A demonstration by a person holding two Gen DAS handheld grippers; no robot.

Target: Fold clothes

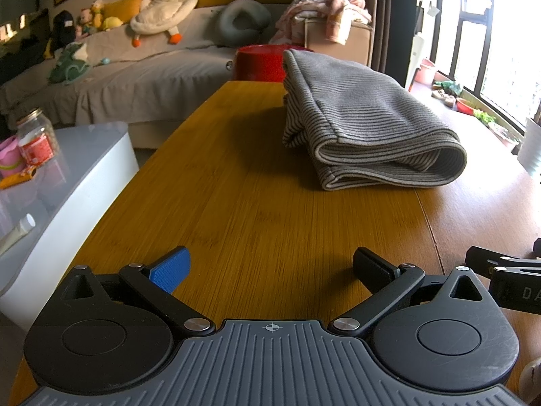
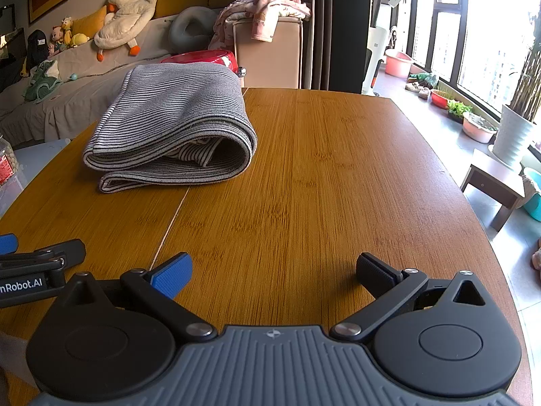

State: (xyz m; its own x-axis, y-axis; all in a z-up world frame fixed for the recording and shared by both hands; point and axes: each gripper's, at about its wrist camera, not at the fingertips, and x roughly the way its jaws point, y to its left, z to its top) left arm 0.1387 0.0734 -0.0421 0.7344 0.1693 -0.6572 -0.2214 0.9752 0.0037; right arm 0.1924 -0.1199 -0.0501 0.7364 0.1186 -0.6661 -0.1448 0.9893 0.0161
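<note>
A grey striped garment (image 1: pixel 365 118) lies folded in a thick bundle on the wooden table (image 1: pixel 257 209). In the right wrist view it (image 2: pixel 175 118) sits at the far left of the table (image 2: pixel 321 186). My left gripper (image 1: pixel 270 267) is open and empty, low over the table's near end, well short of the garment. My right gripper (image 2: pixel 274 270) is open and empty too, beside the left one. The left gripper's fingers (image 2: pixel 40 257) show at the left edge of the right wrist view. The right gripper shows at the right edge of the left wrist view (image 1: pixel 503 270).
A red basin (image 1: pixel 260 62) stands just beyond the table's far end. A white side table (image 1: pixel 67 176) with a jar (image 1: pixel 35 137) is on the left. A sofa with plush toys (image 1: pixel 162 6) is behind. Plant pots (image 2: pixel 514 132) and a low stool (image 2: pixel 493 182) line the window on the right.
</note>
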